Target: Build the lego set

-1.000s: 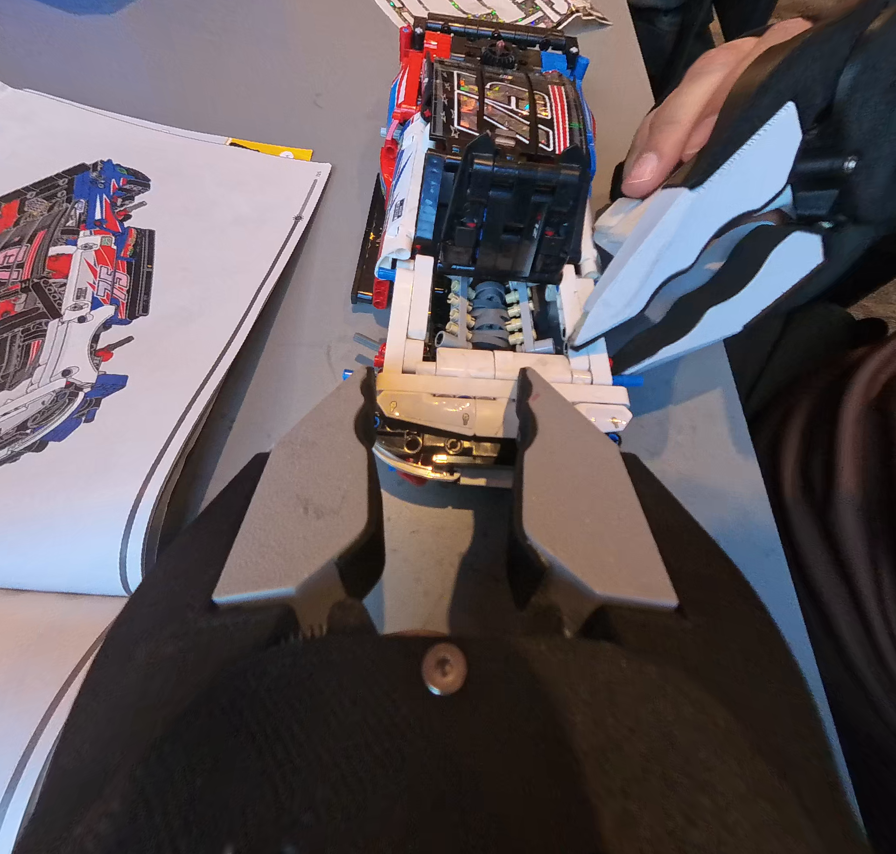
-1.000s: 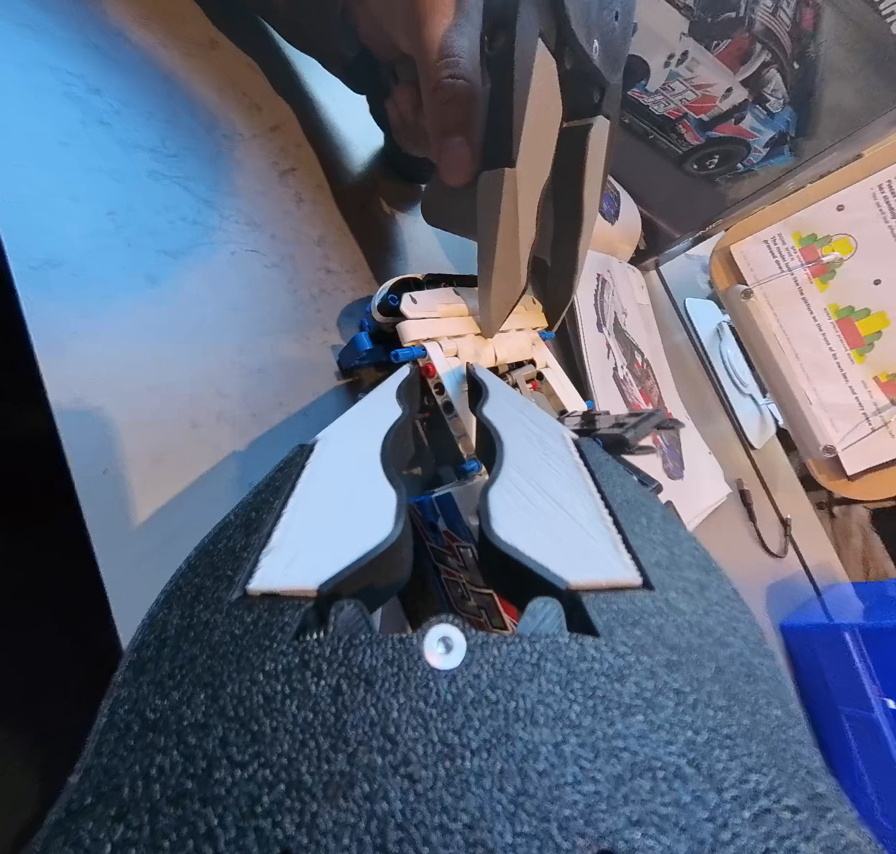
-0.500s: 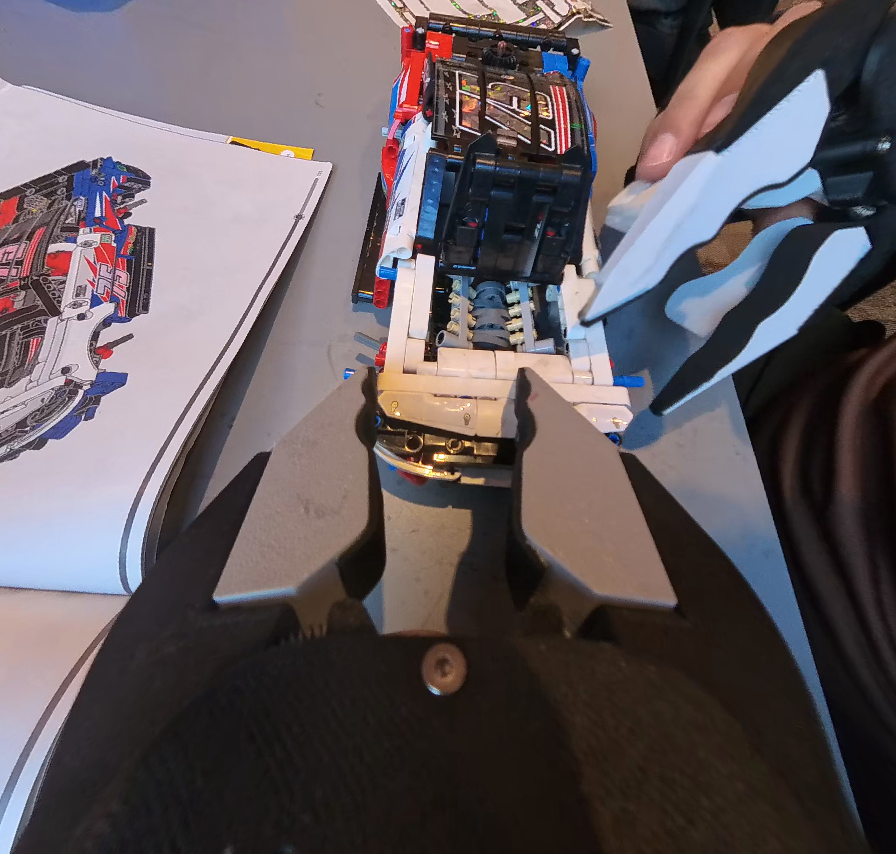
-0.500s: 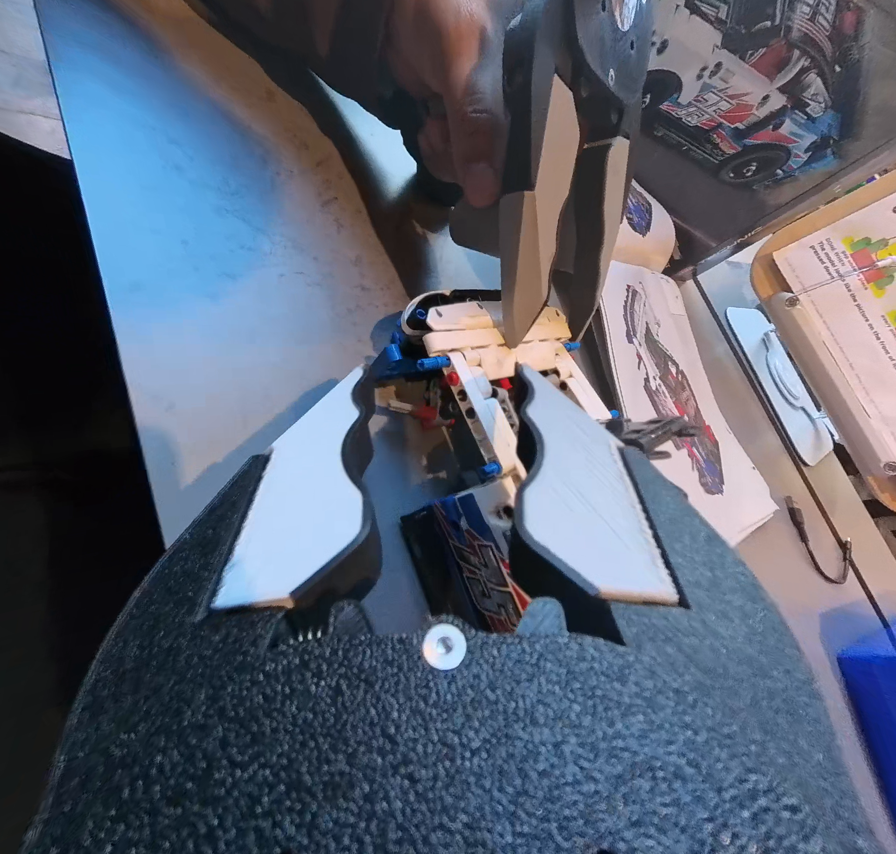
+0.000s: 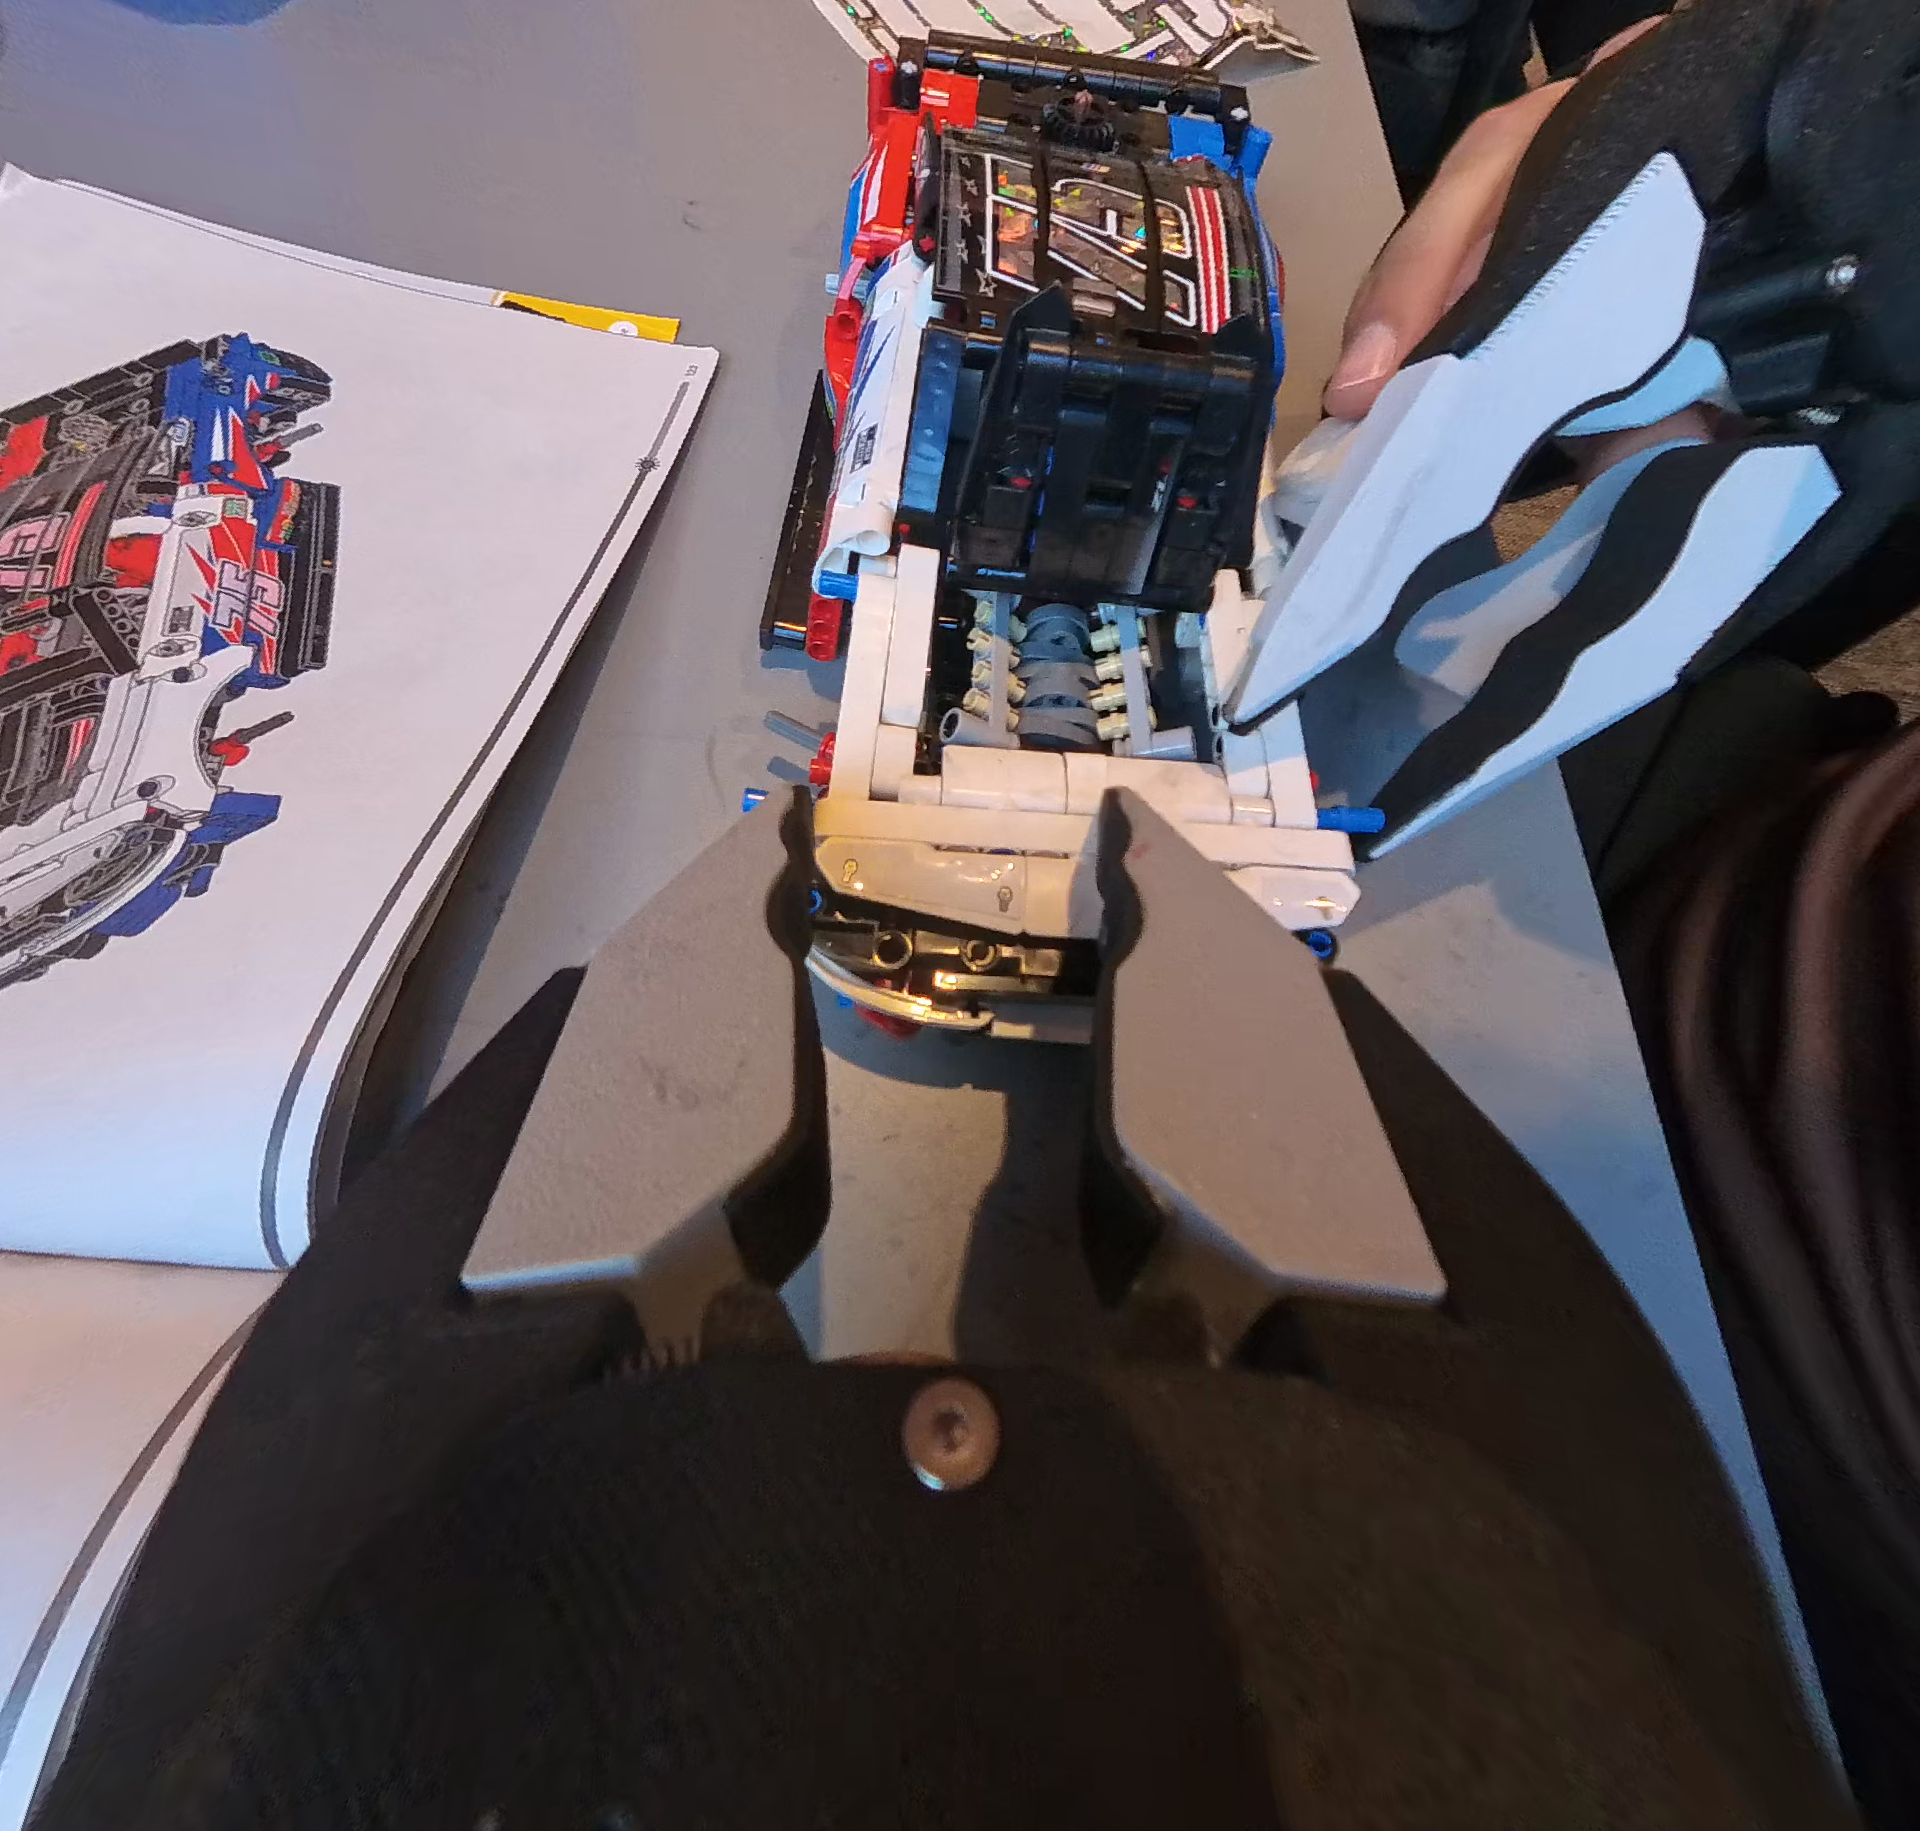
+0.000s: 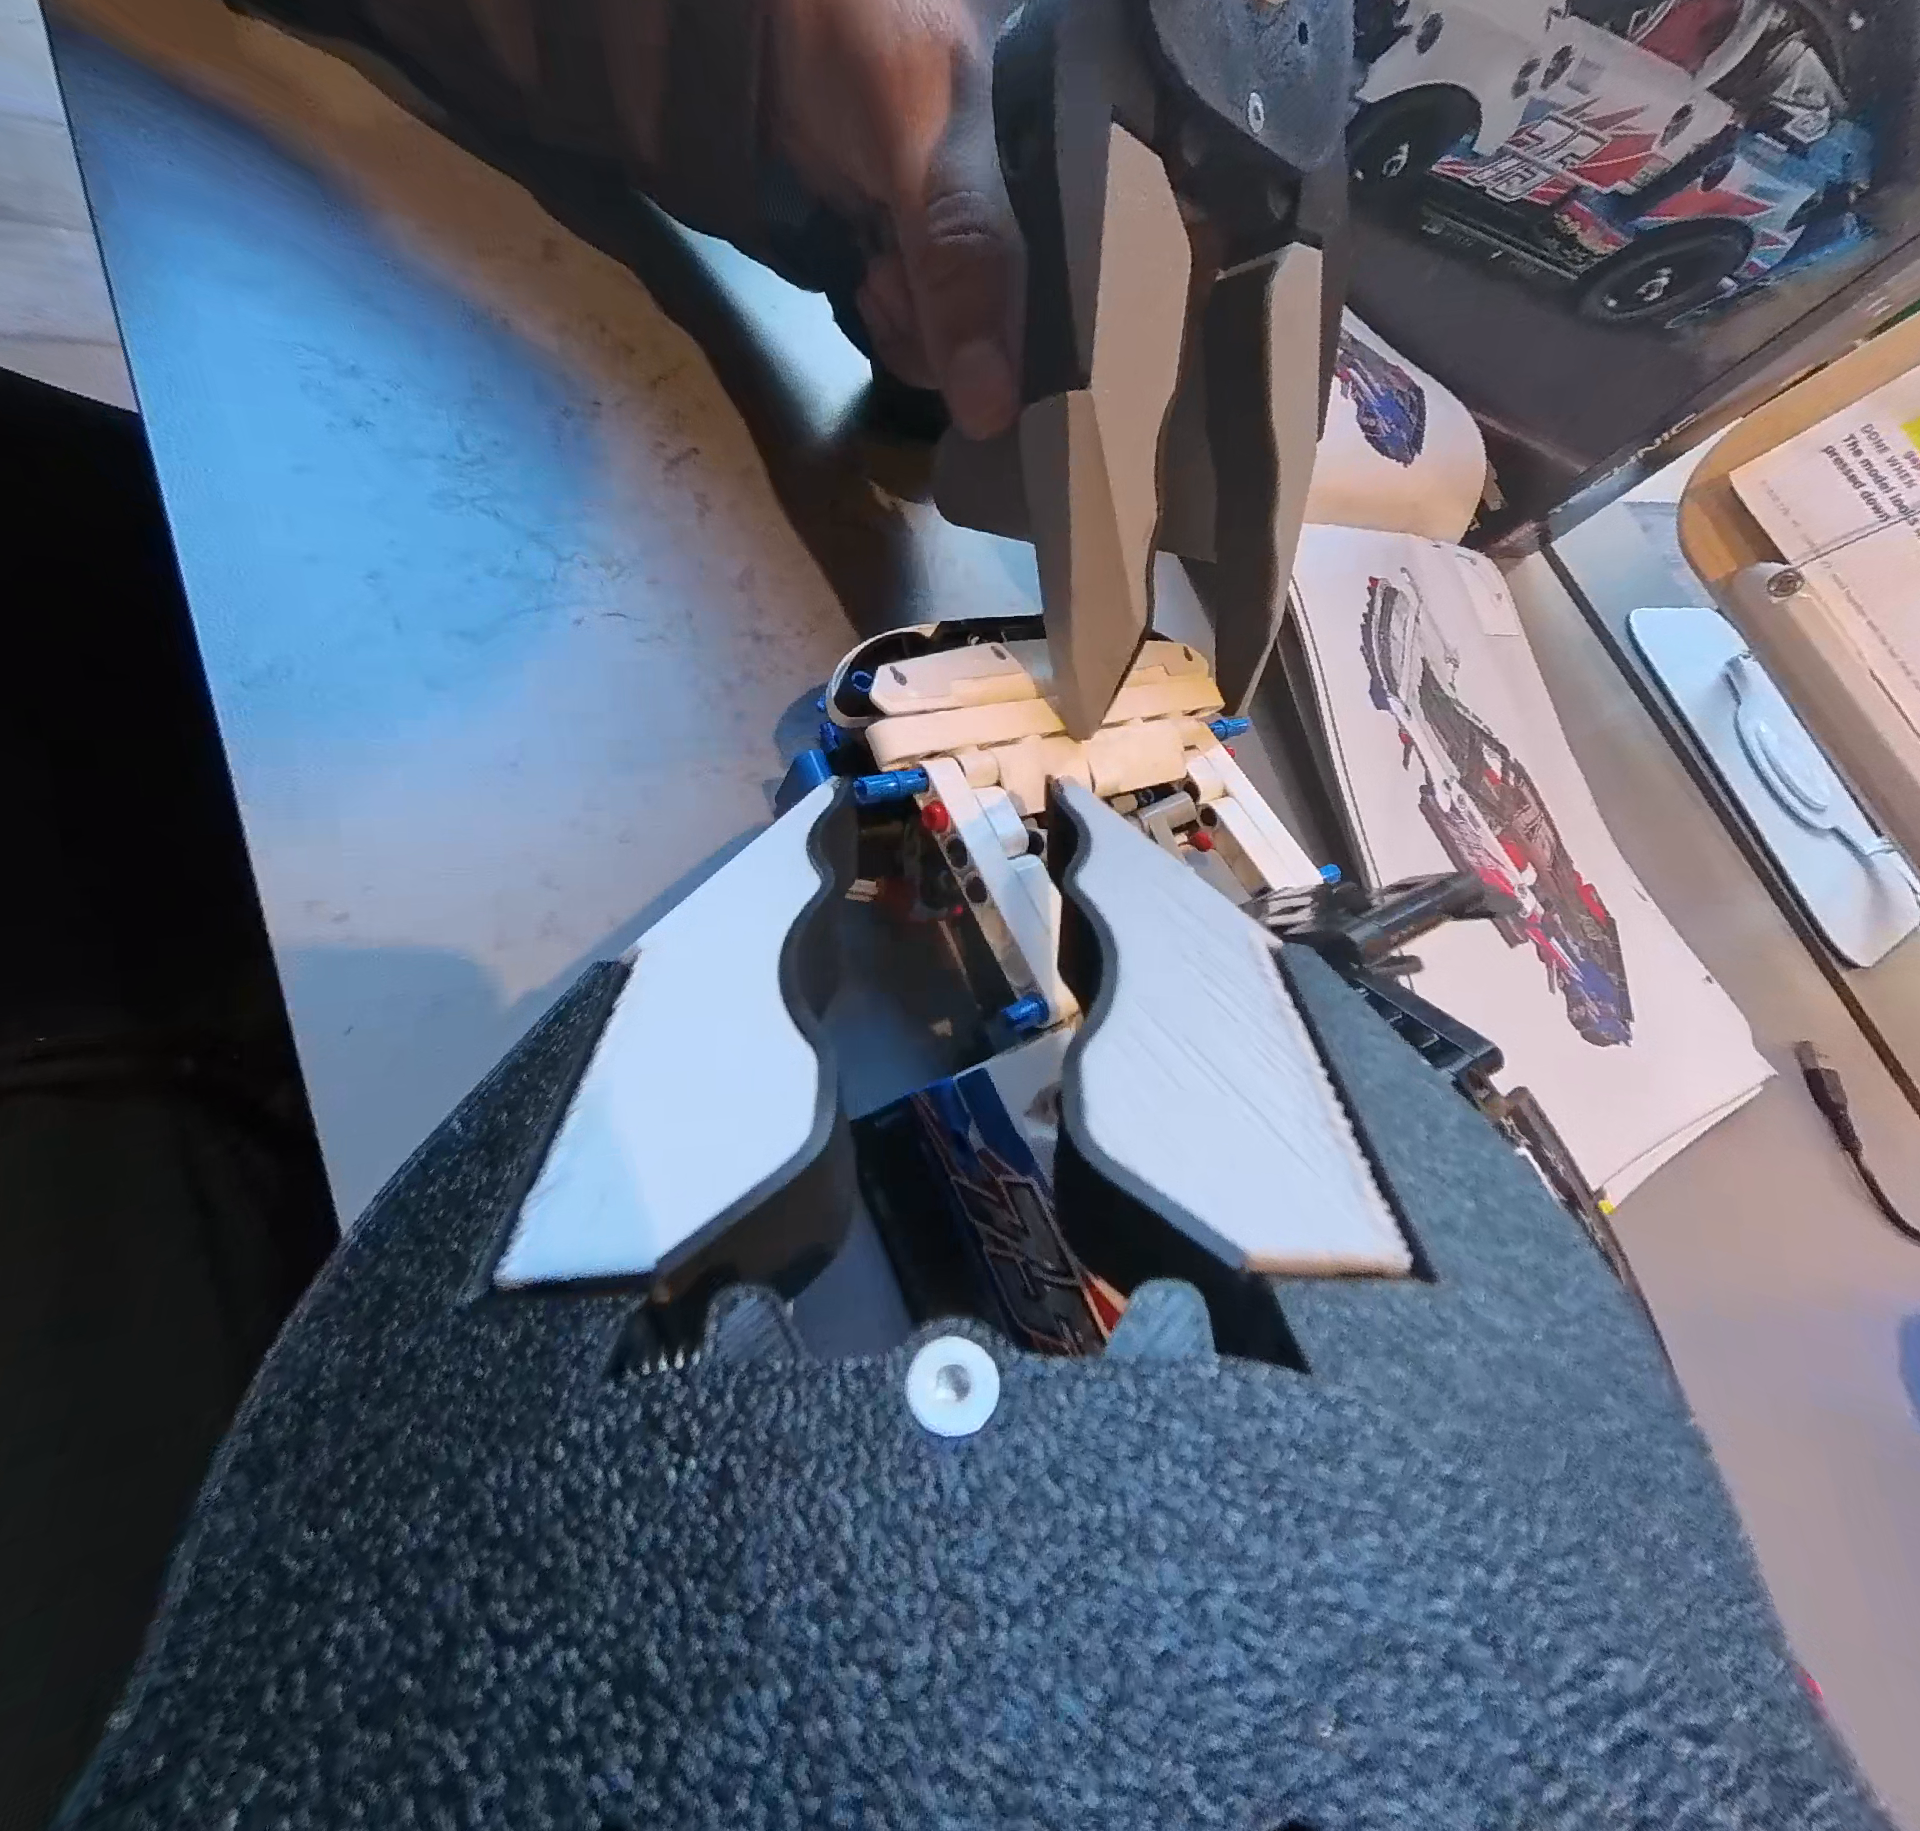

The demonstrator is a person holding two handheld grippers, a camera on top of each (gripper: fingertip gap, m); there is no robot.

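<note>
Plain grey desk [image 5: 499, 119] is taking up most of the view, light's glaring bluish-white off its surface [image 6: 436, 493], dark floor showing past its edge.

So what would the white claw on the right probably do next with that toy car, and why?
Probably ease a little inward and close on the white side beam beside the engine bay. The right gripper is open, one tip already at the lego car by that beam, nothing between its fingers. The left gripper straddles the white front bumper, seemingly steadying the car, so the right one is free to work.
</note>
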